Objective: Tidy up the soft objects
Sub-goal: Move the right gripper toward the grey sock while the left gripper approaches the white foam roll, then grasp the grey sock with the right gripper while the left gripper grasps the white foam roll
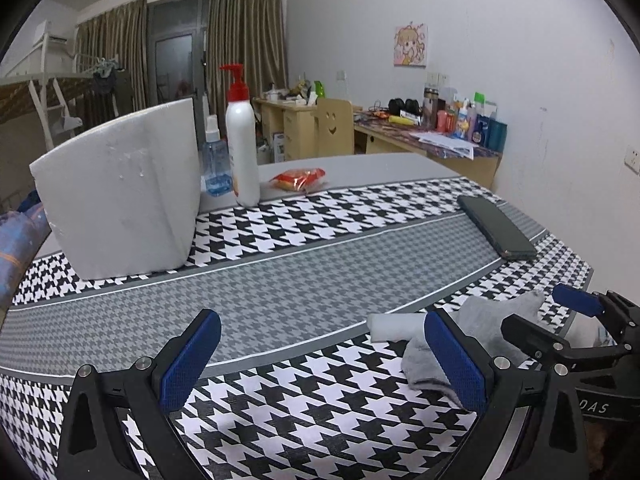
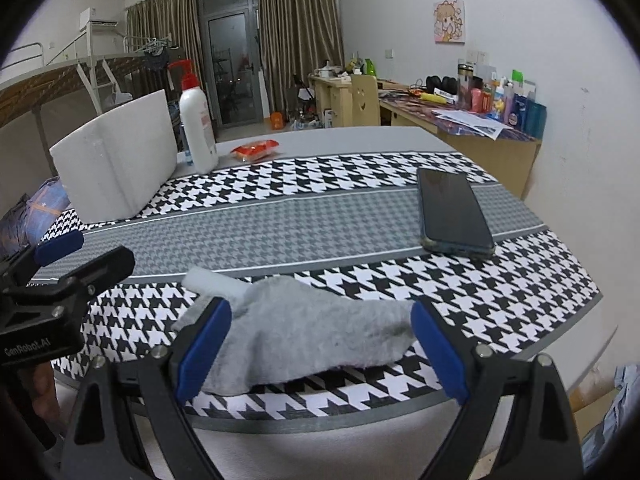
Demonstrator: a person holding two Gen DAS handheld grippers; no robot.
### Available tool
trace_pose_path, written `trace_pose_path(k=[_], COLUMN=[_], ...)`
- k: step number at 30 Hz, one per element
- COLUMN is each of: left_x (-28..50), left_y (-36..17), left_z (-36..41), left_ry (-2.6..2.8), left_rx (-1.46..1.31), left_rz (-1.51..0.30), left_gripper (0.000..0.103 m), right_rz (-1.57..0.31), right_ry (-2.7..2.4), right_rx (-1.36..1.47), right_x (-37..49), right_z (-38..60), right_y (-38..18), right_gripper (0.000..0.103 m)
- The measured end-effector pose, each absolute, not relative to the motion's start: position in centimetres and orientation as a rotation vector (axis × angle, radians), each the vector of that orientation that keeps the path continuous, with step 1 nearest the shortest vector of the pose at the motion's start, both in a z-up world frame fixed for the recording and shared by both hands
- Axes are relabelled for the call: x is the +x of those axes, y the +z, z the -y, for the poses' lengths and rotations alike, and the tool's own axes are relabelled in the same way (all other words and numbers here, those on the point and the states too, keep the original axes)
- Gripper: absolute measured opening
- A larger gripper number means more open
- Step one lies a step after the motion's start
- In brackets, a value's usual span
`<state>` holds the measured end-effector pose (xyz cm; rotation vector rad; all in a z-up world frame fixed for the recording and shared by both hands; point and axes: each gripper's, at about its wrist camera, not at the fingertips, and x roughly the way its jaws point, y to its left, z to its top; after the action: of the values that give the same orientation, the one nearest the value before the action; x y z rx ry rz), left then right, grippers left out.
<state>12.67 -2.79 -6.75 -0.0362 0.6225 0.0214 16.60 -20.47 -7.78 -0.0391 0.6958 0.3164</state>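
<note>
Both grippers open wide, nothing gripped. Right gripper [image 2: 320, 344] sits at the near edge of the table, blue pads [image 2: 204, 344] straddling the grey sock [image 2: 316, 336]; the sock lies flat on the houndstooth mat [image 2: 280, 224] between the fingers, left pad touching or just shy of it (cannot tell which), right pad just beside the toe end, jaws not closed on the fabric. Sock has a white cuff [image 2: 216, 282] pointing away toward the mat's grey centre band. Left gripper [image 1: 320, 356] hovers over bare mat to the left of the sock, empty; its right pad [image 1: 456, 360] overlaps the sock [image 1: 480, 316] in the left wrist view, contact unclear. Right gripper also shows at the lower right of that view [image 1: 576, 312]. Rest of the table: white foam box [image 1: 120, 196] at far left on the mat, white pump bottle with red top [image 1: 242, 140] and blue spray bottle [image 1: 216, 160] just behind and beside it, red snack packet [image 1: 298, 179] on bare grey tabletop beyond the mat, dark phone [image 2: 452, 212] lying flat on the right side of the mat, well apart from the sock.
</note>
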Motion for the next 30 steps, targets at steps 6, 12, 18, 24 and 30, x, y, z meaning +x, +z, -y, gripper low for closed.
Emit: trace_pose_path(k=[6,12,18,24,30], left_x=[13.3,14.0,14.4,14.6,15.1], left_y=[-7.2,-7.4,-7.8,-7.7,-7.9], left_z=[2.9,3.2,3.5,4.3,5.2], left_ry=[0.02,0.013,0.005,-0.022,-0.043], left_rx=[-0.036,-0.033,-0.027,-0.009,0.011], left_rz=[-0.639,-0.655,-0.677,-0.682,-0.706], left_gripper=[0.102,0.102,0.102,0.102,0.102], right_rz=[-0.721,-0.751,-0.805,-0.778,-0.737], right_ry=[0.336,0.358,0.385,0.421,0.366], right_rx=[-0.048,-0.08,-0.1,-0.077,-0.058], right_x=[17.1,17.3,17.6,17.3,17.3], right_z=[19.8,19.6,20.0,20.9,22.6], right_y=[-8.7,-9.4,-10.0,-8.8,-7.7], right_gripper=[0.094,0.077,0.038,0.015,0.013])
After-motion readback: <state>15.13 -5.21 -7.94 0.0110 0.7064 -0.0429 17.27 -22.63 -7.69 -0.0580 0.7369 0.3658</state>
